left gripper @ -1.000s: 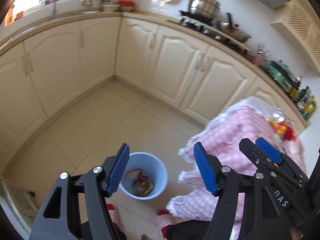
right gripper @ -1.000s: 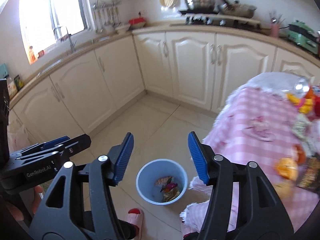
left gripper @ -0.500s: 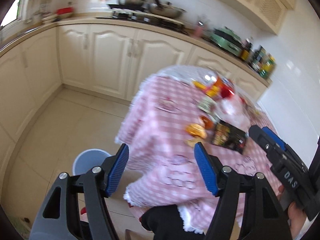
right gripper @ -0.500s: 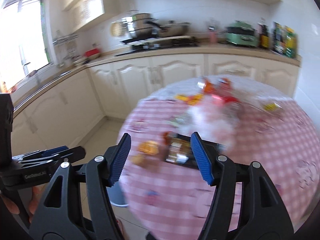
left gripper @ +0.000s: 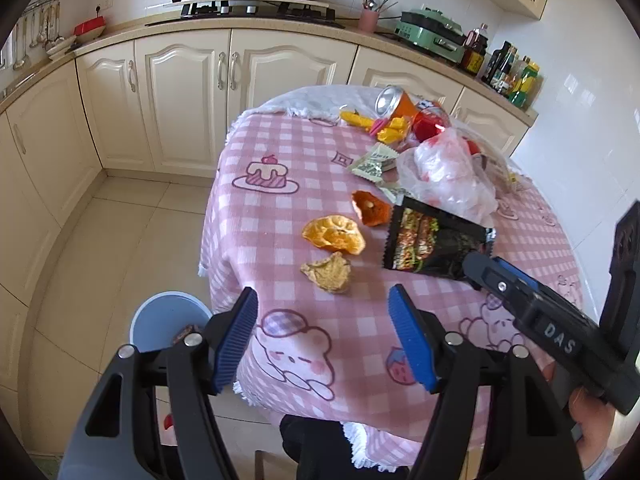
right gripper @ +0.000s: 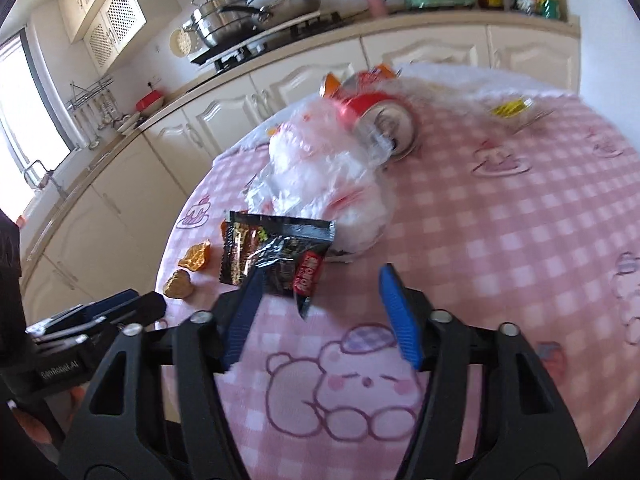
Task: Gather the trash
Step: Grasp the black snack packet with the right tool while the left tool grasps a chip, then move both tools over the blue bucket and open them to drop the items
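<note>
Trash lies on a round table with a pink checked cloth [left gripper: 280,148]: orange peels [left gripper: 334,233], a pale peel piece [left gripper: 329,272], a black snack wrapper [left gripper: 432,242], a crumpled clear plastic bag [left gripper: 448,172], a drink can [left gripper: 394,100] and small wrappers [left gripper: 372,162]. My left gripper [left gripper: 323,334] is open and empty above the table's near edge, just short of the pale peel. My right gripper [right gripper: 320,312] is open and empty, just short of the black wrapper [right gripper: 276,252], with the bag [right gripper: 320,176] and a red can [right gripper: 380,120] beyond.
A blue bin [left gripper: 168,322] with some trash stands on the tiled floor left of the table. Cream kitchen cabinets [left gripper: 184,92] and a counter with a stove, pots and bottles run behind. The right gripper's body [left gripper: 560,336] shows at the right of the left view.
Both grippers have swung from over the blue bin on the floor to the table and moved closer to the trash. Both stayed open and empty.
</note>
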{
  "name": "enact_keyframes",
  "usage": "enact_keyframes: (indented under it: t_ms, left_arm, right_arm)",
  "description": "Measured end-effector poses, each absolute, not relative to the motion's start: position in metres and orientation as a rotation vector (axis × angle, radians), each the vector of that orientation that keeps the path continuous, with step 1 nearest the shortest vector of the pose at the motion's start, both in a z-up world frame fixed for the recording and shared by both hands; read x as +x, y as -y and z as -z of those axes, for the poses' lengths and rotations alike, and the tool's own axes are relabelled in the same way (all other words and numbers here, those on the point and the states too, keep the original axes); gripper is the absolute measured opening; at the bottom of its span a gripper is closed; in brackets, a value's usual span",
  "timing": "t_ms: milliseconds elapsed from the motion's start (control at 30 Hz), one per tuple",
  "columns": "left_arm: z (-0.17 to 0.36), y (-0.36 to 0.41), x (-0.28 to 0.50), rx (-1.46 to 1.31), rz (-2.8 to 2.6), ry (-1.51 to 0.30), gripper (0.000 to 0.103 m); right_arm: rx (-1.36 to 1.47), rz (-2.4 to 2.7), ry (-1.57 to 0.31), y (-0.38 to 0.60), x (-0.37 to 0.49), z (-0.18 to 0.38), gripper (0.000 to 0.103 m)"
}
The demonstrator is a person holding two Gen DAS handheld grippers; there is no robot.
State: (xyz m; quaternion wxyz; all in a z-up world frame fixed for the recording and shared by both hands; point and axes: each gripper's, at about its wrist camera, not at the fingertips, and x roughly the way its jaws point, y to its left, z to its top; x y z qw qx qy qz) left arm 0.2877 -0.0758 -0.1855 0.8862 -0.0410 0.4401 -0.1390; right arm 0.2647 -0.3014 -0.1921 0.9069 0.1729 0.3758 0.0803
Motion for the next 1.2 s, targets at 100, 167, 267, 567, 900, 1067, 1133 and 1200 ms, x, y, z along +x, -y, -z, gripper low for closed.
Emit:
enact_keyframes:
  t_ms: [100,167,267,567,900,1067,1133,1200]
  left_arm:
    - [0.188,0.077,0.291,-0.071,0.292,-0.924,0.067]
    - [0.188,0.080,0.293,-0.061,0.296,-0.913,0.066]
    - [0.190,0.083,0.297,-0.054,0.303,-0.914,0.066]
    - [0.196,0.087,0.304,-0.052,0.330,-0.922,0.028]
    - [0.184,0.073,0.288,-0.108,0.382,-0.879,0.027]
    - [0.167,0.049,0.275,-0.147,0.380,-0.828,0.027]
    - [0.161,0.032,0.270,-0.165,0.363,-0.805,0.027]
    - [0.157,0.008,0.265,-0.189,0.339,-0.787,0.027]
  right_arm:
    - [0.367,-0.190,-0.781,0.300,0.270,0.193,0.036]
    - [0.370,-0.213,-0.790,0.300,0.274,0.193,0.028]
    - [0.341,-0.223,-0.786,0.295,0.274,0.192,0.017]
    - [0.266,-0.193,-0.733,0.289,0.258,0.182,0.013]
    - [0.198,-0.163,-0.622,0.273,0.232,0.144,0.011]
    - [0.171,-0.205,-0.582,0.252,0.231,0.122,0.011]
    - [0.154,-0.236,-0.576,0.235,0.232,0.117,0.011]
    - [0.135,-0.272,-0.580,0.214,0.237,0.115,0.011]
